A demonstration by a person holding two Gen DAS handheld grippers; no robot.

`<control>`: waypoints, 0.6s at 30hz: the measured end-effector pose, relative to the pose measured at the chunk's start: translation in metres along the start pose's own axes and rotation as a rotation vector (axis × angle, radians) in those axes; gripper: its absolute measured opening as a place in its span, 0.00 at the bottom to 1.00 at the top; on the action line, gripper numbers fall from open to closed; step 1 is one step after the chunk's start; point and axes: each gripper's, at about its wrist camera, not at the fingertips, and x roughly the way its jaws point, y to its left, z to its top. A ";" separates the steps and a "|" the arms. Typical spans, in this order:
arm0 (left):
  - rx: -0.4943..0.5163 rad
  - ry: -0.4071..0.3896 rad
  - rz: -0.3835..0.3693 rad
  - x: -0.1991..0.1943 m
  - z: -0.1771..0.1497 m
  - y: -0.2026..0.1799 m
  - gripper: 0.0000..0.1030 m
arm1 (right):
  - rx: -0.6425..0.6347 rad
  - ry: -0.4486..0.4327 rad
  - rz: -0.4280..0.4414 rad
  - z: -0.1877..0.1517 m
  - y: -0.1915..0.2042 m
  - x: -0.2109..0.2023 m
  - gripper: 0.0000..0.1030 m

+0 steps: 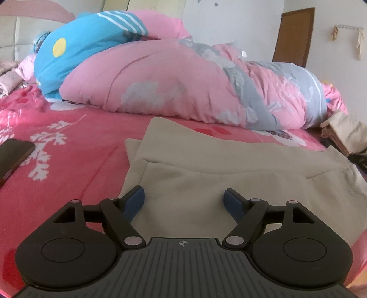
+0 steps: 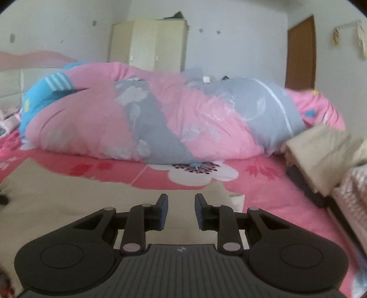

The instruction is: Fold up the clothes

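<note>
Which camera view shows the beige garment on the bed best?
The left wrist view: the beige garment lies sharp there, with folded layers and edges visible. The right wrist view shows only a blurred beige patch at lower left, partly hidden by the gripper.

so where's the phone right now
In the left wrist view, the dark phone lies at the far left edge on the red floral sheet, left of the beige garment.

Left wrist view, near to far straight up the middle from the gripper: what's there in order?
left gripper, jaws open with nothing between them → beige garment lying flat → red floral bedsheet → rolled pink and grey quilt → wall.
</note>
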 end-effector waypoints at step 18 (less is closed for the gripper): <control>0.051 -0.007 -0.124 0.037 0.053 -0.019 0.75 | 0.150 0.200 -0.060 -0.018 -0.033 0.085 0.26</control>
